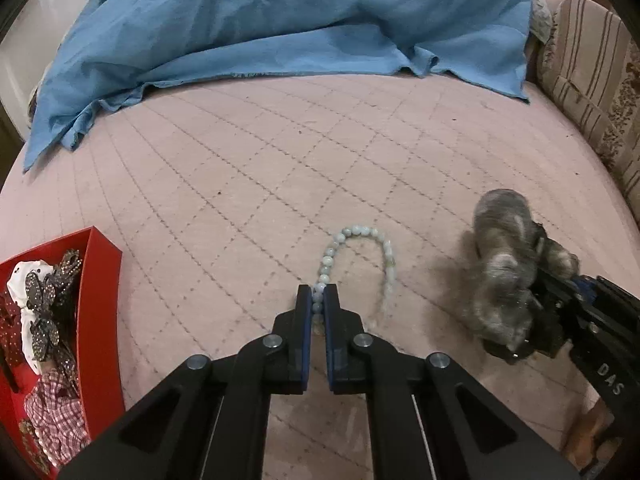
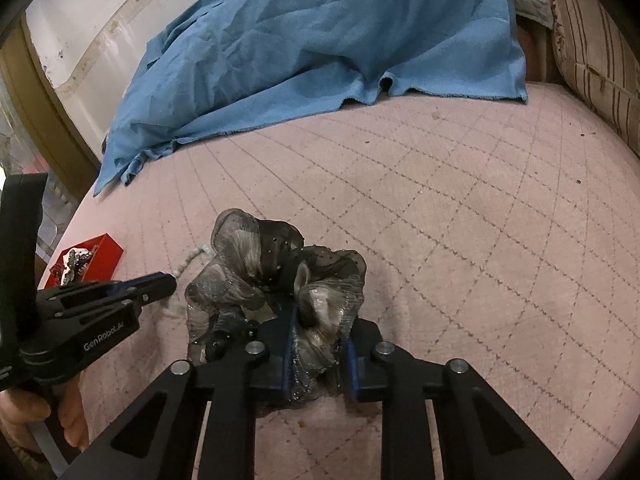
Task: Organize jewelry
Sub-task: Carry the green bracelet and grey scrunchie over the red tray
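A pale green bead bracelet (image 1: 352, 256) lies in a loop on the pink quilted bed (image 1: 280, 168). My left gripper (image 1: 319, 300) is shut on one end of the bracelet; it also shows in the right wrist view (image 2: 170, 282), with the beads (image 2: 192, 258) beside it. My right gripper (image 2: 320, 344) is shut on a grey sheer scrunchie (image 2: 276, 280) and holds it just above the bed; the scrunchie looks blurred in the left wrist view (image 1: 504, 272). A red box (image 1: 96, 304) with hair bows and scrunchies sits at the left, and shows small in the right wrist view (image 2: 100, 258).
A crumpled blue cloth (image 1: 280, 20) covers the far side of the bed. A striped cushion (image 1: 588, 72) stands at the far right. The pale wall and bed edge (image 2: 80, 40) are at the left.
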